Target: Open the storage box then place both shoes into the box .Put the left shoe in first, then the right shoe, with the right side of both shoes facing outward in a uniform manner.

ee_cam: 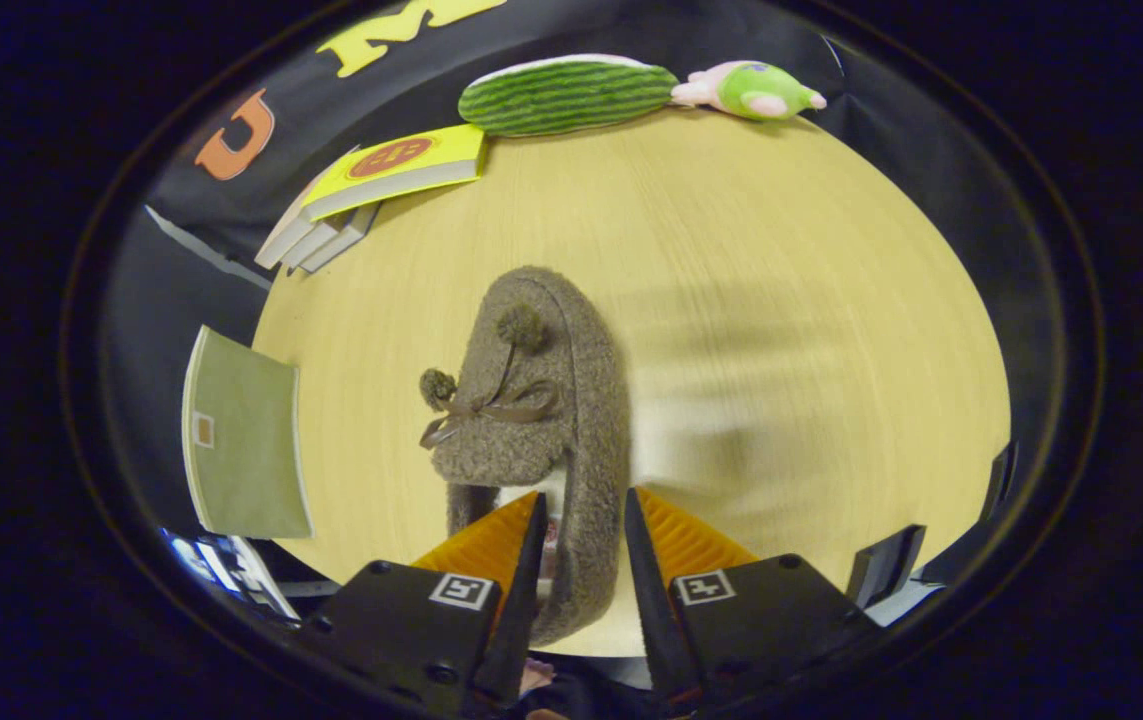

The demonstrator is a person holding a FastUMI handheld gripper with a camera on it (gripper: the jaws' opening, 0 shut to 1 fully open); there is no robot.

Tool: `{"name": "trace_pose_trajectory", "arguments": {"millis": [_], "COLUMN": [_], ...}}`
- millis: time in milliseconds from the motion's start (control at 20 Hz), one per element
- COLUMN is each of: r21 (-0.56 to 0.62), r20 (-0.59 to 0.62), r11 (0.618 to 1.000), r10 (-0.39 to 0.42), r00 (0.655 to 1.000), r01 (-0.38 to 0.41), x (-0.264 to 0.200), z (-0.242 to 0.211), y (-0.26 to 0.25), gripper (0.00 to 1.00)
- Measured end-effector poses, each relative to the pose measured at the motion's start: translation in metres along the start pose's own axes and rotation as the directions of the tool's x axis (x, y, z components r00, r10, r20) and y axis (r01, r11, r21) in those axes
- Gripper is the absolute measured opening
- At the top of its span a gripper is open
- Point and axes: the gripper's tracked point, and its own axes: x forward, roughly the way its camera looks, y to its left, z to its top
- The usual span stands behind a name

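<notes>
Claw [581,535] fingers stood on either side of the heel wall of a fuzzy brown shoe [531,400], seemingly clamped on it, toe pointing away over the worktop [781,250]. Whether it was lifted or resting, I could not tell. No storage box showed, so I judged the shoe not yet boxed. Far off lay a stack of books [371,190], a striped plush [566,95] and a green toy [756,90]; at the left, a green pouch [241,440].

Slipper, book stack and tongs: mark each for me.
slipper [531,400]: gripper view, on its fuzzy top by the bow.
book stack [386,175]: gripper view, top cover.
tongs [581,535]: gripper view, midway between the tips, straddling the slipper's heel wall.
</notes>
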Motion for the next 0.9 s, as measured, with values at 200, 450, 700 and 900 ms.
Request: {"name": "trace_pose_trajectory", "arguments": {"millis": [200,450,700,900], "r21": [0.034,0.152,0.131,0.089], "r20": [0.023,0.007,0.050,0.064], "r11": [0.999,0.986,0.985,0.982], "r10": [-0.024,0.071,0.109,0.160], "r00": [0.999,0.997,0.993,0.985], "r01": [0.023,-0.071,-0.115,-0.165], "x": [-0.003,-0.011,-0.040,-0.074], "z": [0.001,-0.014,-0.030,-0.037], "y": [-0.009,0.012,0.059,0.115], "gripper": [0.18,0.07,0.06,0.07]}}
